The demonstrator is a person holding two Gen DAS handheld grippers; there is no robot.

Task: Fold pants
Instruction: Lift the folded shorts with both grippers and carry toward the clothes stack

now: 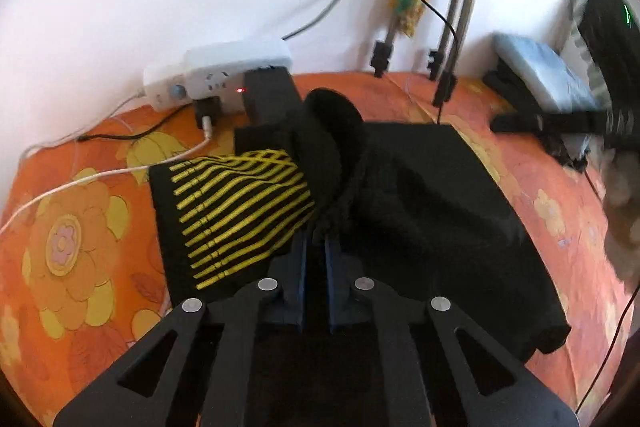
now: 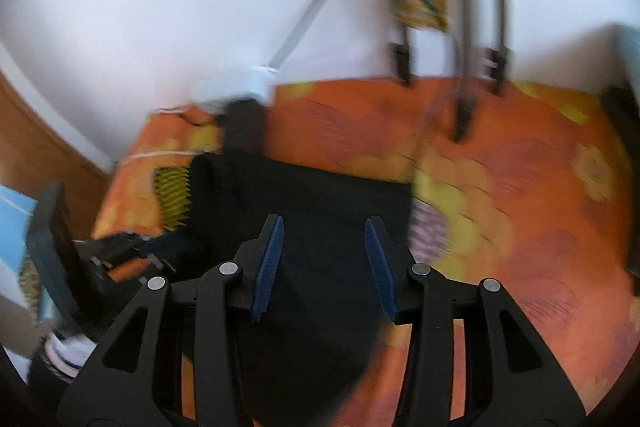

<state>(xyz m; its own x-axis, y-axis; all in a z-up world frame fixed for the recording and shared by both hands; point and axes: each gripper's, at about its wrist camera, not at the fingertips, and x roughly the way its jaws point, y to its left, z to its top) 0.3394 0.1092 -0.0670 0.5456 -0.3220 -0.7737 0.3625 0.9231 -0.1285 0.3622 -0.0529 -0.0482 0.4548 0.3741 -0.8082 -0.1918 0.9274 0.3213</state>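
Observation:
Black pants (image 1: pixel 432 203) with a yellow-striped panel (image 1: pixel 236 211) lie partly folded on the orange flowered bedspread (image 1: pixel 72 247). My left gripper (image 1: pixel 316 239) is shut on a bunched fold of the black fabric, which rises in a loop in front of the fingers. In the right wrist view the pants (image 2: pixel 312 195) lie flat beneath my right gripper (image 2: pixel 324 227), which is open and empty just above the cloth. The left gripper (image 2: pixel 120 251) shows at that view's left edge. The right gripper (image 1: pixel 560 123) shows blurred at the right in the left wrist view.
A white power strip (image 1: pixel 224 75) with plugs and cables (image 1: pixel 100 179) lies at the back by the wall. Tripod legs (image 1: pixel 456 39) stand on the bed at the back. A grey-blue pad (image 1: pixel 544 71) sits at the far right. The right wrist view is motion-blurred.

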